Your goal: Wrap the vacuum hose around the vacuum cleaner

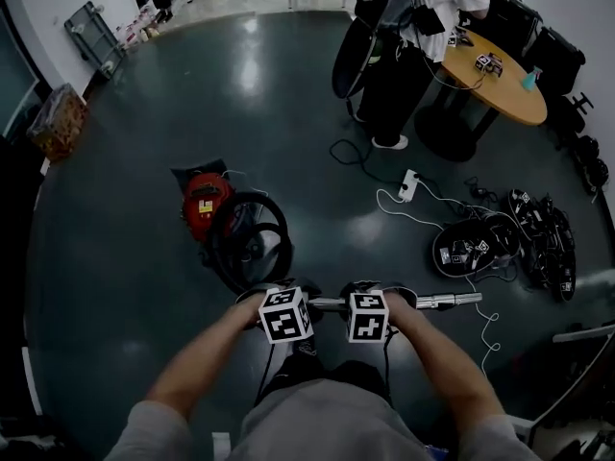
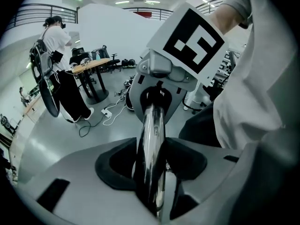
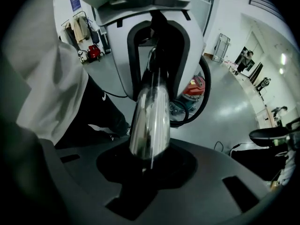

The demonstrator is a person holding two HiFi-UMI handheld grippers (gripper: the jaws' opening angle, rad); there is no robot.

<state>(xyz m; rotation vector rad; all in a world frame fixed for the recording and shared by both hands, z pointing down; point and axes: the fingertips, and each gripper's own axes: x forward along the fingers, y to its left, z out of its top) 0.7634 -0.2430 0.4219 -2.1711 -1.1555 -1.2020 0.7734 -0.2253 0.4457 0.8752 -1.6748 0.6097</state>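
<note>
A red vacuum cleaner stands on the dark floor with its black hose looped beside it; both also show past the jaws in the right gripper view, vacuum cleaner and hose. A chrome tube lies level in front of me, its free end to the right. My left gripper and right gripper hold it side by side. In the left gripper view the tube runs between the black pads, which lie against it. The right gripper is shut on the tube too.
A person stands by a round wooden table at the back right. A white power strip with trailing cables and a pile of black gear lie on the floor to the right. A patterned box sits far left.
</note>
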